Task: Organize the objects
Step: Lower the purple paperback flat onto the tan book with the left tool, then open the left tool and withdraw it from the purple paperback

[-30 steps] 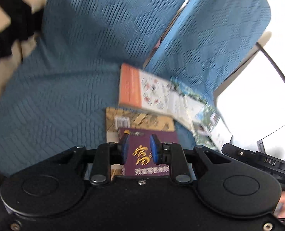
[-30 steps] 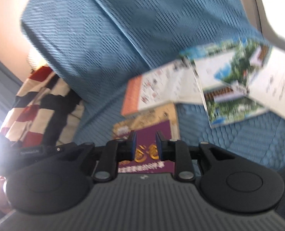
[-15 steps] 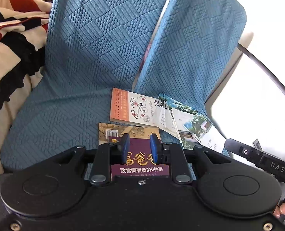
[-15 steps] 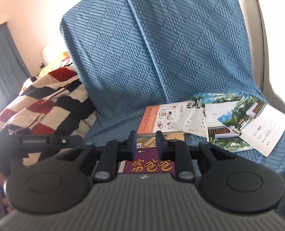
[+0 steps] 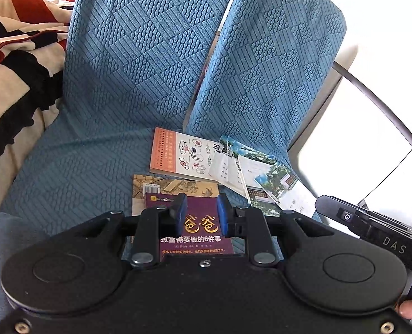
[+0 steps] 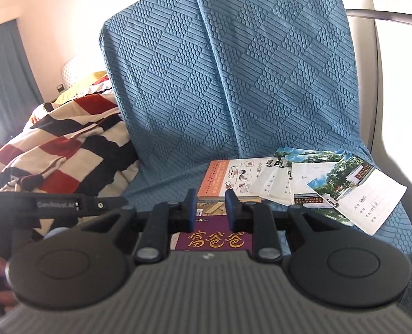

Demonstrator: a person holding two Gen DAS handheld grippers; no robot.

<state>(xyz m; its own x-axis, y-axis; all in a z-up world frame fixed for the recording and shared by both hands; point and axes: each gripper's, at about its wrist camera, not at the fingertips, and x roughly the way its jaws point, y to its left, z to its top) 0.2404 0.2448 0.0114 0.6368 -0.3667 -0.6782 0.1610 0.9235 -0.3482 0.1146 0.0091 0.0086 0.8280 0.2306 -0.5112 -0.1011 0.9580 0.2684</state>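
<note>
Black left gripper (image 5: 200, 216) – blue pads (image 5: 181, 211), silver screws

A blue textured sofa seat (image 5: 75, 167) carries everything. The landmark is the orange-and-white book (image 5: 178, 154), flat on the seat close to the foot of the back cushions. Nearer the camera than it lies a tan illustrated book (image 5: 175, 188), and a purple book (image 5: 197, 231) sits on top of that one. To the orange-and-white book's right, overlapping its edge, a fan of photo-printed notebooks (image 6: 331, 186) spreads across the seat. Far to its left, a striped blanket (image 6: 61, 150) rests against the cushion.
</note>
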